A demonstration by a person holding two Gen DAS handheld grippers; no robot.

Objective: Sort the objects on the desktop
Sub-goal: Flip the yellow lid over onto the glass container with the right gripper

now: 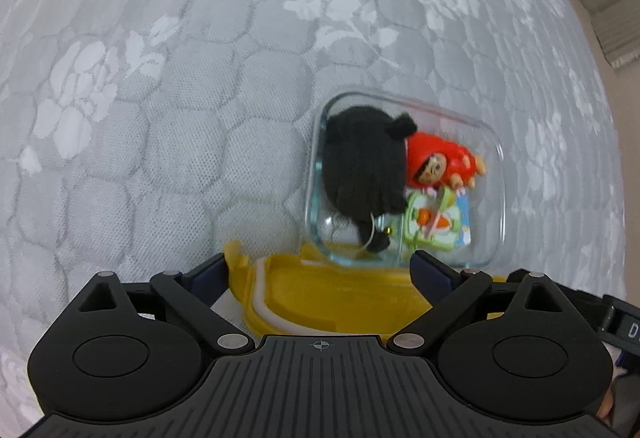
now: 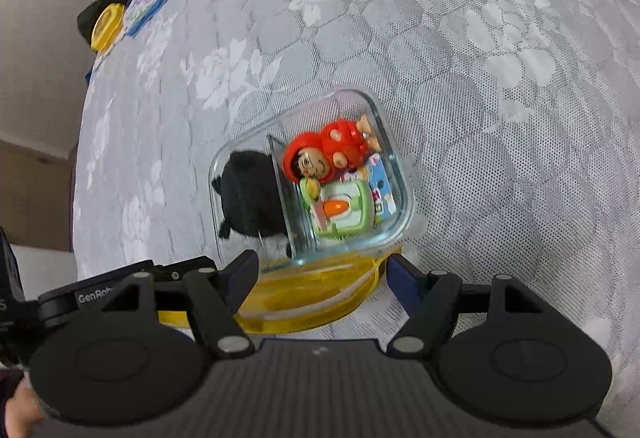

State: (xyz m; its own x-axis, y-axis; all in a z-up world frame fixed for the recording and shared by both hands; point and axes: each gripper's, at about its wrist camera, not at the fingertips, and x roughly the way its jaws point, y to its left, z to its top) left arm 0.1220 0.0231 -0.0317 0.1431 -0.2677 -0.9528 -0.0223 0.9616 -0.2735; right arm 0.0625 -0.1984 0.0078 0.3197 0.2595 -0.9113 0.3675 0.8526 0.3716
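Quilted grey floral bedding (image 1: 200, 118) under us is soft; both the left tool (image 1: 320, 270) and right tool (image 2: 322, 270) straddle, jaws apart, the yellow plastic lid (image 1: 340, 298), which could slip against the clear glass divided box (image 1: 494, 158).

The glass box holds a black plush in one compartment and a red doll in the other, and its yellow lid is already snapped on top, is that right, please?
Not quite: the yellow lid is not on the glass box; it lies on the cloth beside it, as the right wrist view shows. The black plush and red doll do sit in separate compartments.
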